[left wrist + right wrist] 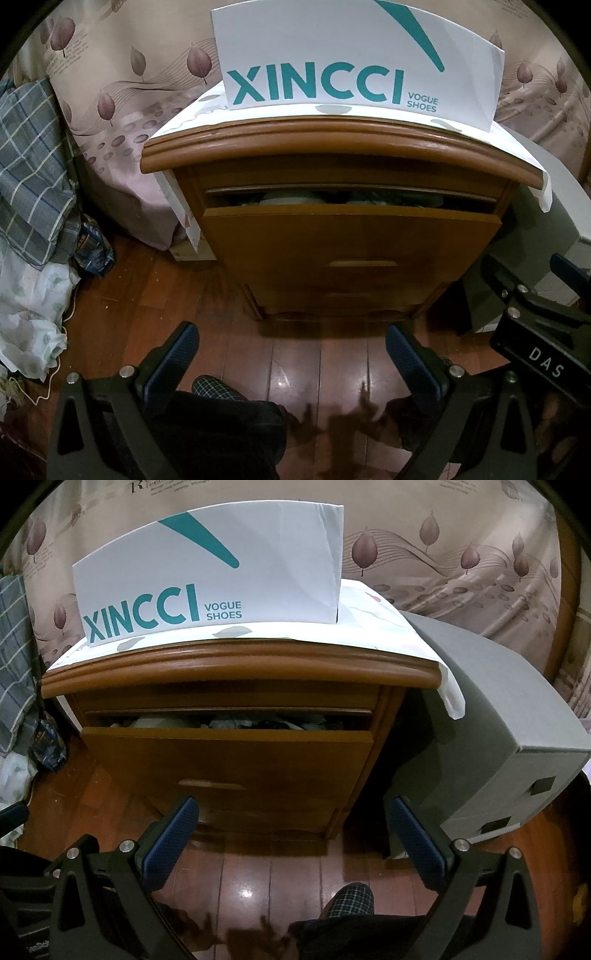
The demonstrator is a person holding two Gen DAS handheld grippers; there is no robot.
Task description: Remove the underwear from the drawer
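A wooden nightstand stands ahead, and its top drawer is pulled out a little. Through the gap I see pale and dark folded underwear, mostly hidden by the drawer front. My left gripper is open above the floor, well short of the drawer, with nothing between its blue pads. My right gripper is also open and empty, in front of the lower drawer handle. The right gripper shows at the right edge of the left wrist view.
A white XINCCI shoe box sits on the cloth-covered nightstand top. A grey box stands right of the nightstand. Plaid fabric and loose clothes lie at the left. A bed with leaf-print sheet is behind. A person's slippered feet rest on the wood floor.
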